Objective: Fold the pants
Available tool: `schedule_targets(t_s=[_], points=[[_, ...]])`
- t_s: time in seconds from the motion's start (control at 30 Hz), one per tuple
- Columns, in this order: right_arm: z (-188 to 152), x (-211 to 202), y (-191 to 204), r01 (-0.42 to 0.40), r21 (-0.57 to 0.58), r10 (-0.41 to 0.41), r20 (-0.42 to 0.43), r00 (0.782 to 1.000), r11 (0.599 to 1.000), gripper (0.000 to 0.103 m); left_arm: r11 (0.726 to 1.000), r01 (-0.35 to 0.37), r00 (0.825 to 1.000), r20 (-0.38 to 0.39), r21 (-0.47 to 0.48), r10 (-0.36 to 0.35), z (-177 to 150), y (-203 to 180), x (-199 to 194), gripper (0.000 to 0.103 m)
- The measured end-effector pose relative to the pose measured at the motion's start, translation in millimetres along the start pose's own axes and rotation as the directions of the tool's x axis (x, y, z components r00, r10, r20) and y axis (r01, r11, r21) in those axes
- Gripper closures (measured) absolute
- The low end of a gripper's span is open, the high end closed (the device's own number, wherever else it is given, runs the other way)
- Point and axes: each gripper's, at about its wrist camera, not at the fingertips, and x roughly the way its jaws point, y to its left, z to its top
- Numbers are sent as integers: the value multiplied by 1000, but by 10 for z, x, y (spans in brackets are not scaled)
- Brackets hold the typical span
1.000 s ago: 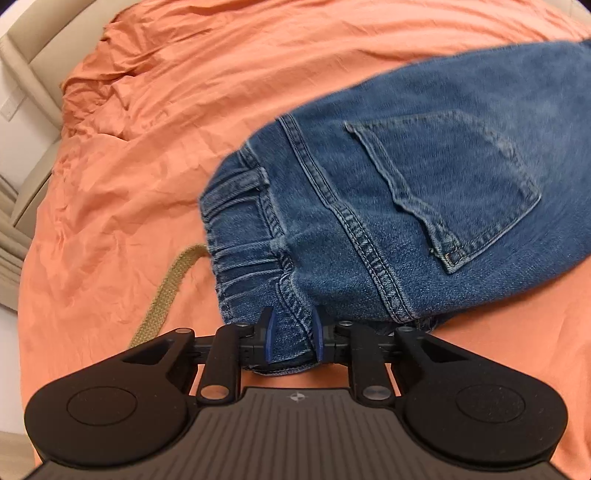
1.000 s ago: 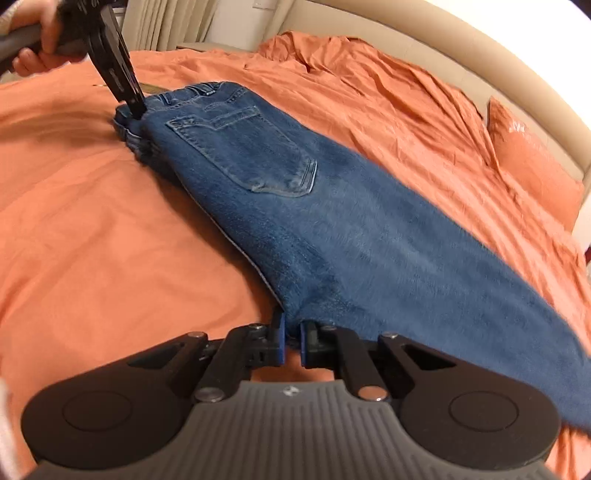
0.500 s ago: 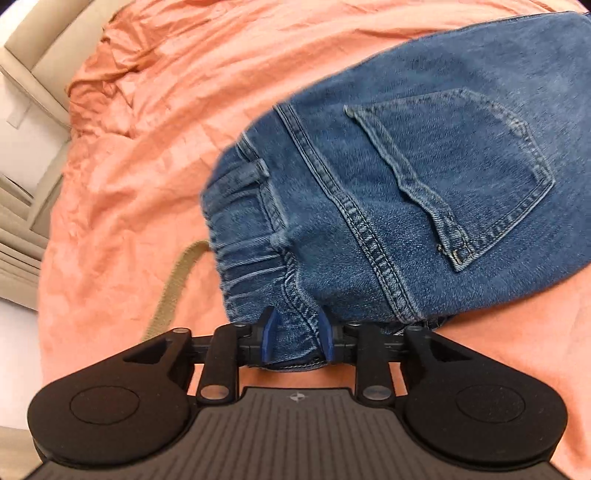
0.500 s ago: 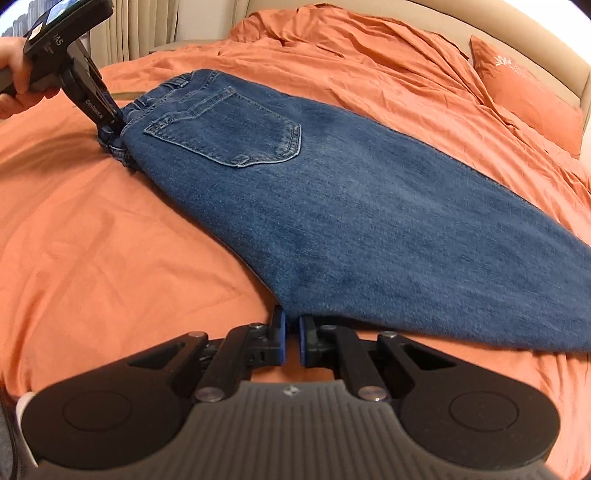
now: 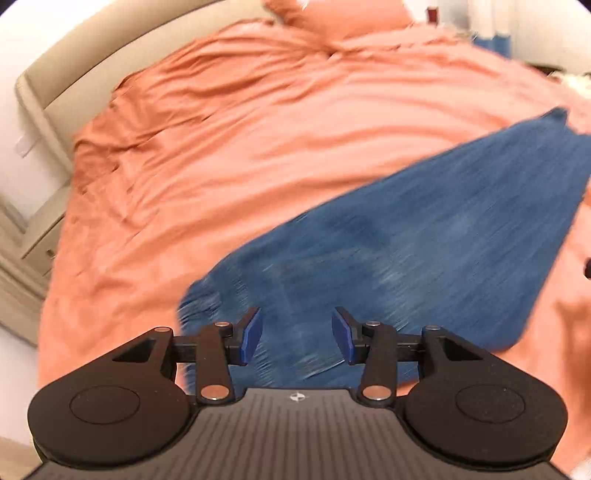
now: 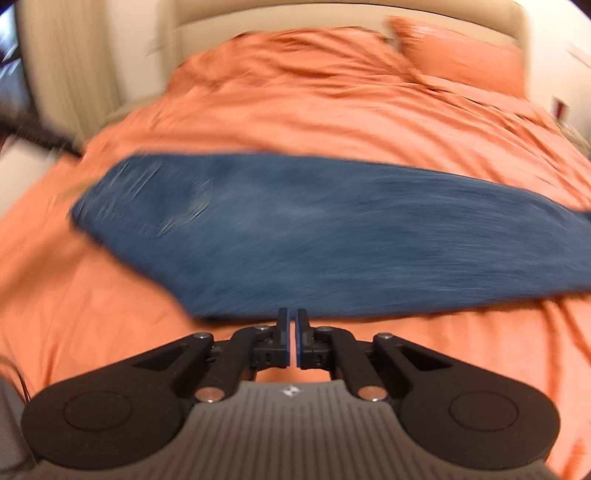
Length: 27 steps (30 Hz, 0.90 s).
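Note:
Blue denim pants [image 6: 295,236] lie flat on the orange bedsheet, folded lengthwise, back pocket at the left in the right wrist view. In the left wrist view the pants [image 5: 406,251] stretch away to the upper right, blurred by motion. My left gripper [image 5: 297,334] is open and empty, above the waistband end. My right gripper [image 6: 292,334] has its jaws together just off the near edge of the pants; nothing shows between them. A dark blur at the far left of the right wrist view may be the left gripper.
The orange sheet [image 5: 240,140] covers the whole bed, wrinkled toward the head. An orange pillow [image 6: 458,55] lies against the beige headboard [image 6: 332,14]. A beige nightstand [image 5: 33,243] stands left of the bed.
My left gripper has let go of the waistband, opened and pulled back above it. My right gripper has drawn back off the pants' edge. Both cameras swing, blurring the views.

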Motion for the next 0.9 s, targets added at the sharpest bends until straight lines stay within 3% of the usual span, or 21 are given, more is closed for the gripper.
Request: schedule_targets(t_s=[0.2,0.27,0.4,0.53,0.63,0.9], points=[[239,-480,-1153,68,228,-82,49,995,971,101,997,74,997,31,38,-75,334,-534,100,52],[270,-634,-1572,86,308,-110,62,992,947,94,995,87,996,24,44,-88,397,-676,217,52],[247,-870,-2391,176,408,-220,64,973,896,92,995,98,995,-5,29,-98,524,-917,521,52],[105,-957,-3217,228,530,-292,40,955,817,85,995,102,994,-29,23,-101,695,-1114,843,52],[1,-929,-3771,216,623,-303,35,952,752,84,995,97,994,-48,14,-96,850,-1225,1073,52],[-11,-375,-4767,93,812,-276,85,957,576,81,998,64,993,-100,-9,-65,1220,-1514,1745,52]])
